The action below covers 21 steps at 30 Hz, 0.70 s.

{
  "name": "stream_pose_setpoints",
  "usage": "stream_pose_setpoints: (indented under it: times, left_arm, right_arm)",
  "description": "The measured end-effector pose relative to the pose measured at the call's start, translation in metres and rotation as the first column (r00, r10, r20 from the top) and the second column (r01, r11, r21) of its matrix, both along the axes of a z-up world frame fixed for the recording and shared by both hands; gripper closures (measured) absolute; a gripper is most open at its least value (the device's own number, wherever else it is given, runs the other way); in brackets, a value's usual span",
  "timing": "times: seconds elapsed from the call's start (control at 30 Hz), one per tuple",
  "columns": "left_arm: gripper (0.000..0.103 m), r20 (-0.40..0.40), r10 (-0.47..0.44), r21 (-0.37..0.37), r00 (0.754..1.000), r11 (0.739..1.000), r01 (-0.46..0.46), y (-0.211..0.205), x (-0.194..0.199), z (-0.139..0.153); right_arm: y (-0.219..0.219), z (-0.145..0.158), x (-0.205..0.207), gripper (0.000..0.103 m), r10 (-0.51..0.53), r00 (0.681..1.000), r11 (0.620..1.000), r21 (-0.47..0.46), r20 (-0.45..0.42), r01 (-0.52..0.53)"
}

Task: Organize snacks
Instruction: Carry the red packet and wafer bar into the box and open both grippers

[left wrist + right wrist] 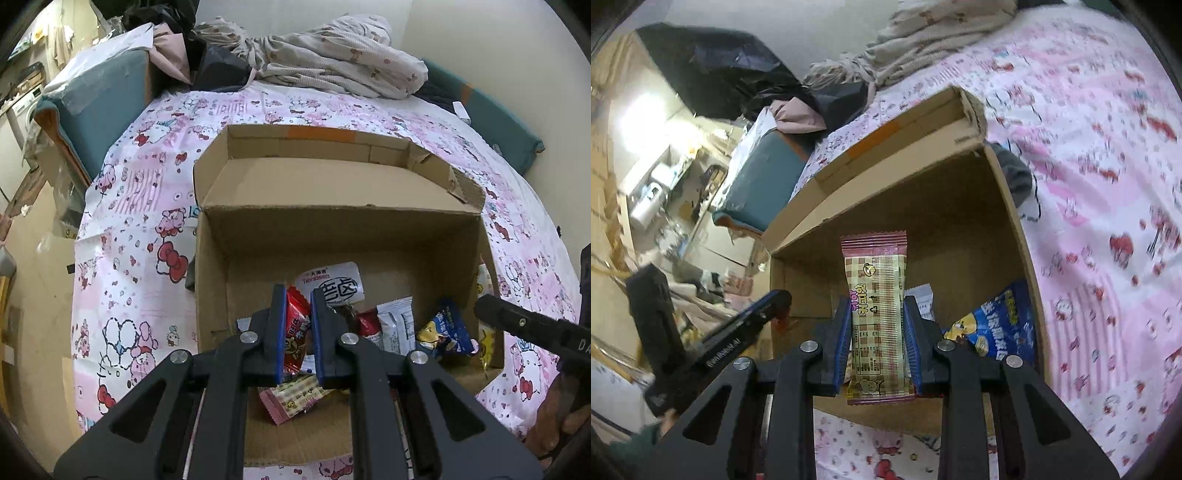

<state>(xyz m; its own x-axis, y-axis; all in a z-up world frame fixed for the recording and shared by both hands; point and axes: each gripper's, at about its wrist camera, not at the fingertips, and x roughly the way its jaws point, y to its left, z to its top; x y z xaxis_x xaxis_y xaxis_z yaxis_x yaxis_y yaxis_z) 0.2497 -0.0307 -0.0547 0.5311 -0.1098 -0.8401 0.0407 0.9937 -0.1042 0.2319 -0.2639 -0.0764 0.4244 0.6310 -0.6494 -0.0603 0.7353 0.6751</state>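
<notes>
Over the open cardboard box (369, 236), the left gripper (298, 314) pinches 1 red candy wrapper (295, 332) and the right gripper (877, 321) clamps 1 plaid wafer packet (877, 314); both should lower inside (clear of the walls) before releasing.

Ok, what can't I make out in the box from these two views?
- Left wrist view: the left gripper, shut on the red snack packet, hides the cardboard box floor behind it.
- Same view: the yellow packet is half hidden by the box wall.
- Right wrist view: the pink-and-cream wafer packet covers the snacks behind; the bedsheet is motion-blurred.
</notes>
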Motion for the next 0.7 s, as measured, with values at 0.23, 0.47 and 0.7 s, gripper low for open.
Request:
stream_pose_setpoints:
  times: [0.23,0.47,0.7]
  left_arm:
    - [0.092,-0.005,-0.025,-0.014,1.0,1.0,0.025,-0.002,-0.004,0.0]
    - [0.087,-0.03,-0.064,-0.029,0.997,0.998,0.064,-0.011,-0.008,-0.001]
    - [0.034,-0.021,-0.089,0.007,0.996,0.996,0.09,-0.018,-0.021,0.001]
  right_arm:
    - [0.003,-0.005,0.002,0.072,0.007,1.0,1.0,0.005,-0.014,-0.007]
    - [0.013,-0.011,0.002,0.072,0.04,0.999,0.999,-0.002,-0.036,-0.04]
    - [0.014,-0.006,0.001,0.059,0.031,0.999,0.999,0.008,-0.017,-0.031]
